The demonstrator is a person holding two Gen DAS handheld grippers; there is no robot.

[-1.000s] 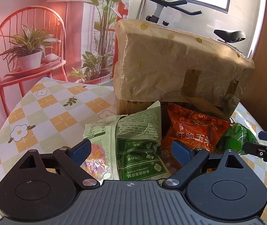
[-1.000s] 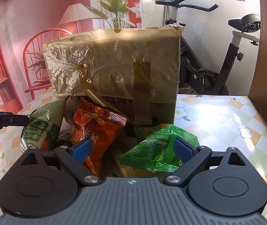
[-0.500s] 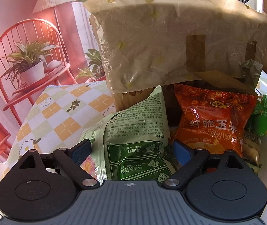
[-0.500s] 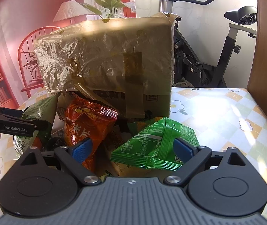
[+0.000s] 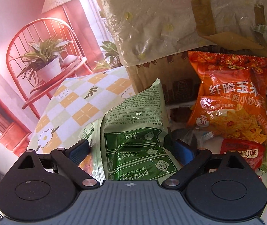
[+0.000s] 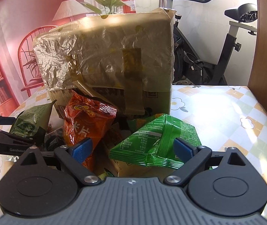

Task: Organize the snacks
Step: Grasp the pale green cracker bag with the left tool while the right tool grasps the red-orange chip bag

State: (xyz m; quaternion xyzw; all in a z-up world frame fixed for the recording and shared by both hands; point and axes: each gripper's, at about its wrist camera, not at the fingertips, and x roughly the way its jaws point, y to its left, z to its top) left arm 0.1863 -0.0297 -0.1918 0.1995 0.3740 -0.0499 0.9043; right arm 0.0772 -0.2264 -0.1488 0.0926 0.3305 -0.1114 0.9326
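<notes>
Snacks [image 6: 88, 120] crowd box [image 6: 110, 56]; table [image 6: 227, 112] right.

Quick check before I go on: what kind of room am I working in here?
Probably a home living or dining corner: an exercise bike by the window, a checked floral tablecloth under the snacks, and a backdrop showing a red chair.

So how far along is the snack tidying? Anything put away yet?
Nothing looks sorted yet: the packets lie heaped against the wrapped box. In hand: the open left gripper straddles the pale green packet, and the open right gripper flanks the bright green packet. Left: the orange chips bag and everything else.
</notes>
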